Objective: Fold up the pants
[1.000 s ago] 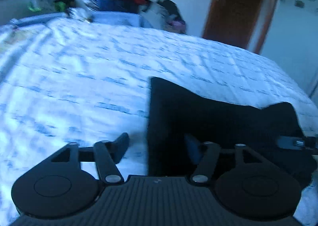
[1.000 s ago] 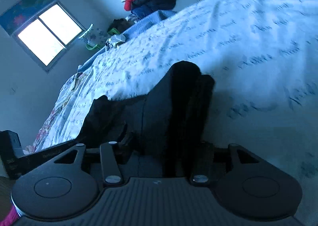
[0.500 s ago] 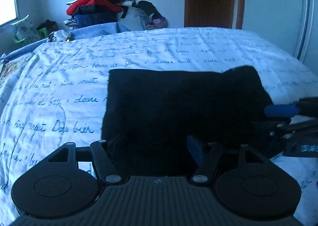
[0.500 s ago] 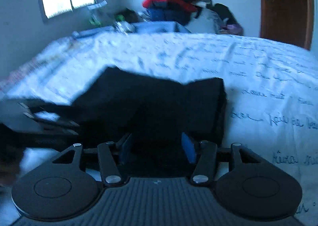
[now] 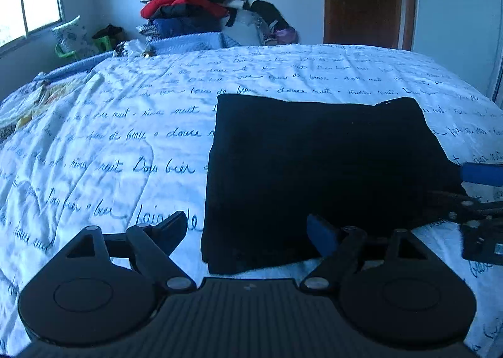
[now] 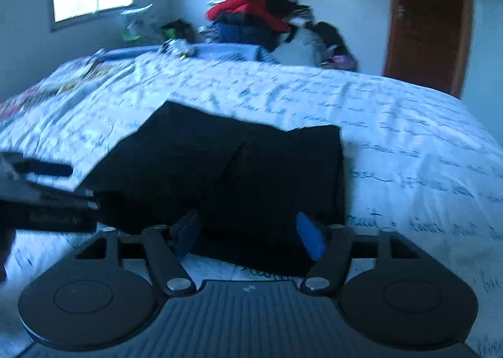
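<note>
Your left gripper (image 5: 246, 226) hangs with jaws spread and empty at the near left corner of the pants (image 5: 320, 163), which lie folded in a dark rectangle on the bed (image 5: 110, 137). Your right gripper (image 6: 250, 232) is likewise spread and empty, at the near edge. If you sweep either finger across the near hem while pulling away, you could snag it and drag the top layer askew.
</note>
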Demonstrator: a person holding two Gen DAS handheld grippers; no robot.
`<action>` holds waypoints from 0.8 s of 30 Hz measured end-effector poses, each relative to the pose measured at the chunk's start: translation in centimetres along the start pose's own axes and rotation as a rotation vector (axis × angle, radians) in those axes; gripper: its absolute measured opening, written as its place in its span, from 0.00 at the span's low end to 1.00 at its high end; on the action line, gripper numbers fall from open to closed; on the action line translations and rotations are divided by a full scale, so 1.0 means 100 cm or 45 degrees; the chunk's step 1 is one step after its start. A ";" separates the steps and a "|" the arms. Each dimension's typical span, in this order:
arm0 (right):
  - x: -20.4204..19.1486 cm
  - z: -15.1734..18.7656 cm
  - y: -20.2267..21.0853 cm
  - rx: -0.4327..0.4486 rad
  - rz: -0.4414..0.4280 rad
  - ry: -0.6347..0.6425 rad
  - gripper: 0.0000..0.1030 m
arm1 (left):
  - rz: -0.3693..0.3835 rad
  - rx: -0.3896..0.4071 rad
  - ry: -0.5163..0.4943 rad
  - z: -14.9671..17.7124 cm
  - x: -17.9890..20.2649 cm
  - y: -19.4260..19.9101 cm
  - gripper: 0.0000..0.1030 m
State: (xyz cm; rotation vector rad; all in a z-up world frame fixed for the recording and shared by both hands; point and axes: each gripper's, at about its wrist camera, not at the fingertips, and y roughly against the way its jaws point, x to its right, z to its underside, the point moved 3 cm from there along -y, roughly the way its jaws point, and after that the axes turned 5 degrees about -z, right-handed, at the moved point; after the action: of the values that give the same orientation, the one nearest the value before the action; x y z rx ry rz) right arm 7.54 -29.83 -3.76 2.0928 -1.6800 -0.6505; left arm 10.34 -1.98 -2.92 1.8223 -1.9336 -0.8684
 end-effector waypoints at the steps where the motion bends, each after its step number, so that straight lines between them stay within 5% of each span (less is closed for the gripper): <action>1: -0.002 0.001 0.007 0.011 0.012 -0.021 0.79 | -0.002 -0.007 0.004 0.000 0.000 0.002 0.86; 5: -0.012 0.006 0.025 0.011 0.032 -0.073 0.88 | 0.004 -0.031 0.001 0.006 0.005 0.008 0.89; 12: -0.021 0.015 0.050 -0.042 0.044 -0.178 0.88 | 0.024 -0.061 0.003 0.019 0.010 0.019 0.89; 17: -0.024 0.013 0.068 -0.074 -0.125 -0.309 0.89 | 0.039 -0.080 0.028 0.024 0.007 0.026 0.90; 20: -0.023 0.012 0.070 -0.083 -0.286 -0.393 0.98 | 0.025 -0.078 0.027 0.028 0.007 0.027 0.90; 24: -0.027 0.022 0.050 -0.102 -0.031 -0.277 0.98 | 0.005 -0.112 0.030 0.035 0.006 0.020 0.90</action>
State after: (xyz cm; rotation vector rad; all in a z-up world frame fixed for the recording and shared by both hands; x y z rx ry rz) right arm 1.77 -28.27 -2.44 2.0510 -1.7112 -0.9675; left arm 6.56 -1.88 -4.41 1.7700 -1.8540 -0.9124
